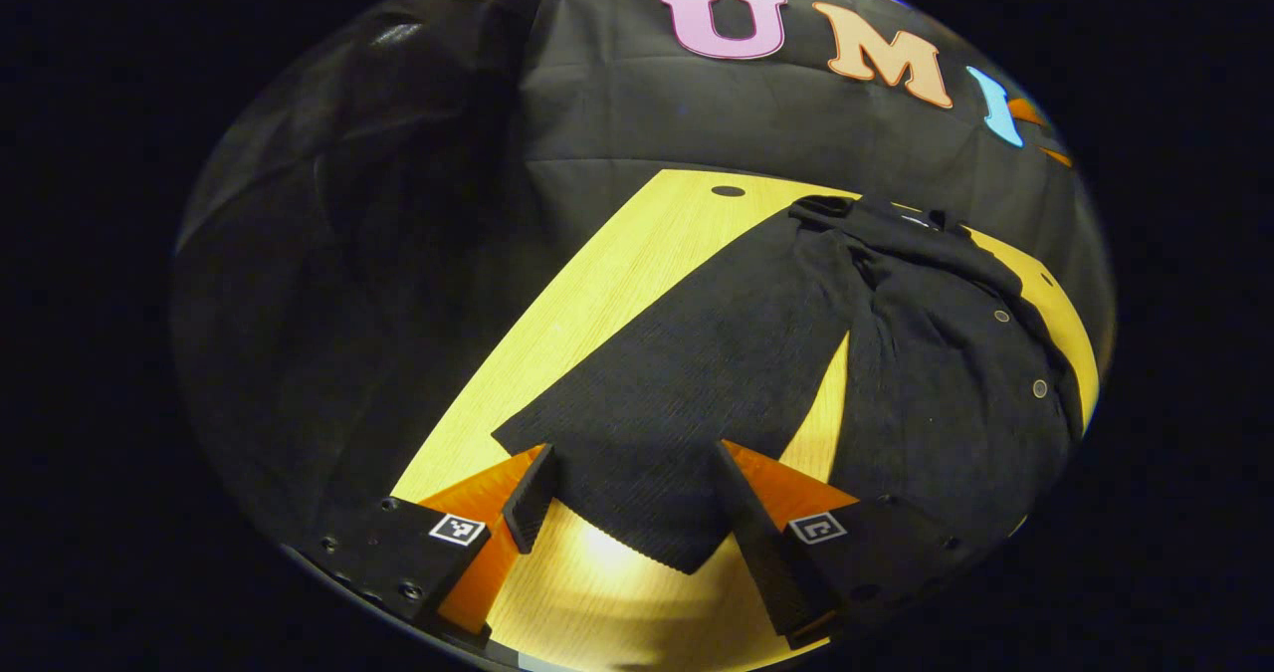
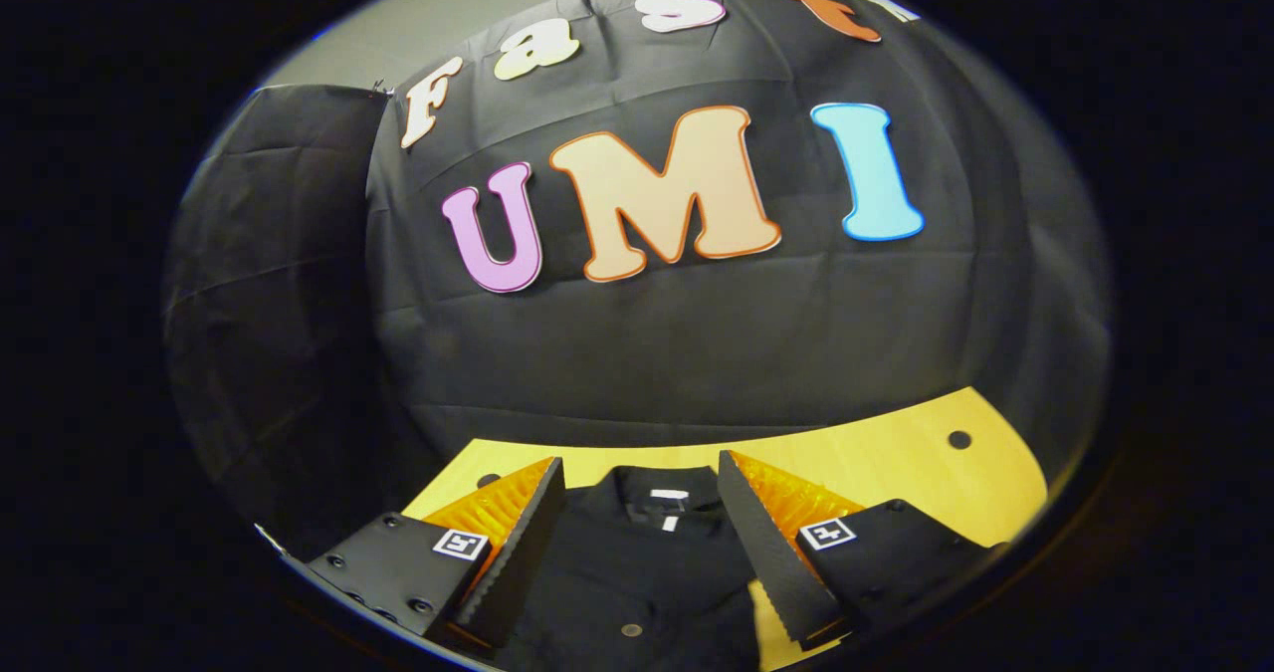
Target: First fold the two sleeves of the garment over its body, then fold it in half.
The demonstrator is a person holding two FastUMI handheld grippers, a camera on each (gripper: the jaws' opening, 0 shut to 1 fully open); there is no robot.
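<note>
So the wooden tabletop (image 1: 597, 294) takes up most of the floor of the scene, light yellow wood with a few small dark holes near its far edge, backed by the black cloth wall. Lying on it is the garment (image 1: 936, 373), a black ribbed knit cardigan with small round buttons down the front. In the left gripper view its body sits off to the right side of the tabletop, collar end pointing away toward the wall, and one long sleeve (image 1: 687, 373) is stretched out diagonally across the wood, running from the shoulder down toward the camera. The cuff end of that sleeve lands right between the fingers of the left tool (image 1: 637, 498), which is spread wide and released, nothing pinched; whether the fingers actually touch the fabric edges I can't tell. There's a wedge of bare wood showing between the sleeve and the body. In the right gripper view the right tool (image 2: 642, 523) is also spread open and hovering over the collar end of the garment, with the neckline and its little white tag (image 2: 669, 495) sitting between the two fingers, and one button (image 2: 631, 630) visible lower down near the bottom edge.
</note>
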